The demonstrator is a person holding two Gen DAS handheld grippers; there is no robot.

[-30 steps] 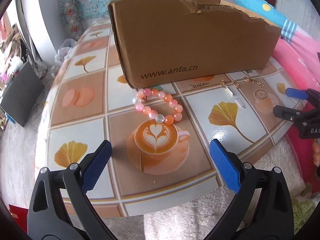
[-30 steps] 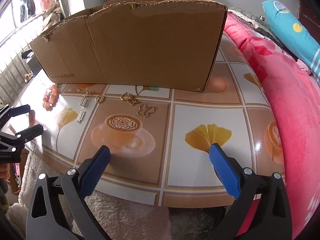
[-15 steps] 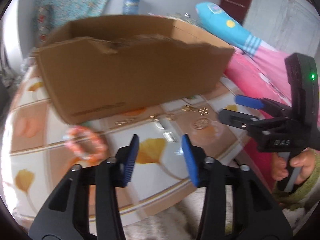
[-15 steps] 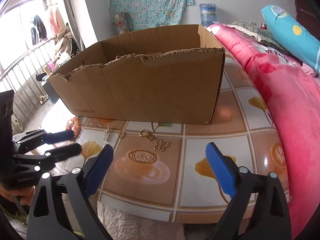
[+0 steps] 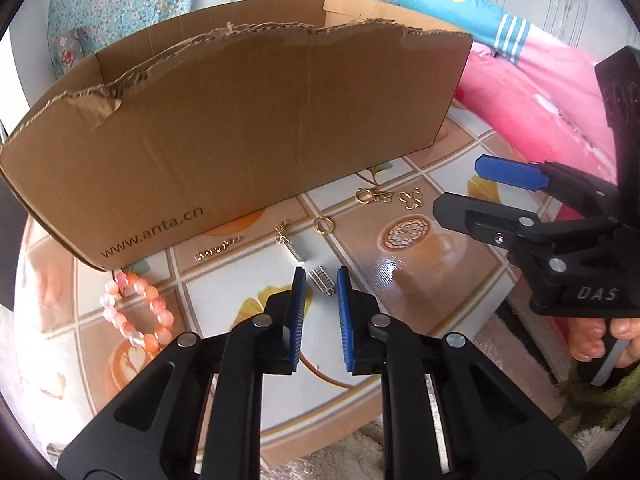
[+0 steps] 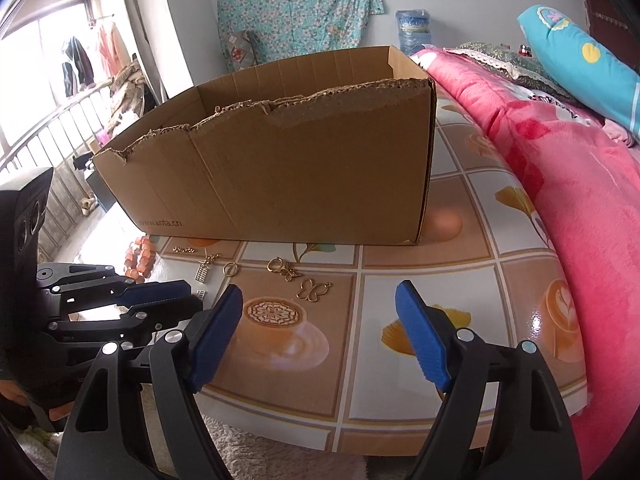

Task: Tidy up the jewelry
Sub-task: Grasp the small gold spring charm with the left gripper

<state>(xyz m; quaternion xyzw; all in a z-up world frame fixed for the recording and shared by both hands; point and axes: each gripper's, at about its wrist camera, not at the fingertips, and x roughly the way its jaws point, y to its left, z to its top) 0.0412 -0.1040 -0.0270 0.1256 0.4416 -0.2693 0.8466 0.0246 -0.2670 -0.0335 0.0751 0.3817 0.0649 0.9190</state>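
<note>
One silver charm [image 5: 322, 279] lies between the narrowed, unclosed left gripper [image 5: 321, 280] fingertips.

My table [image 5: 400, 304], tiled with coffee cups and ginkgo leaves, carries a torn cardboard box [image 5: 256, 136] toward its far edge. Before it lie a pink bead bracelet [image 5: 134, 312] near the left edge, gold charms [image 5: 370, 196] and a silver ladder pendant [image 5: 322, 278].

Bright window [image 6: 24, 60] (left) — pink bedding [image 6: 560, 168] right.
</note>
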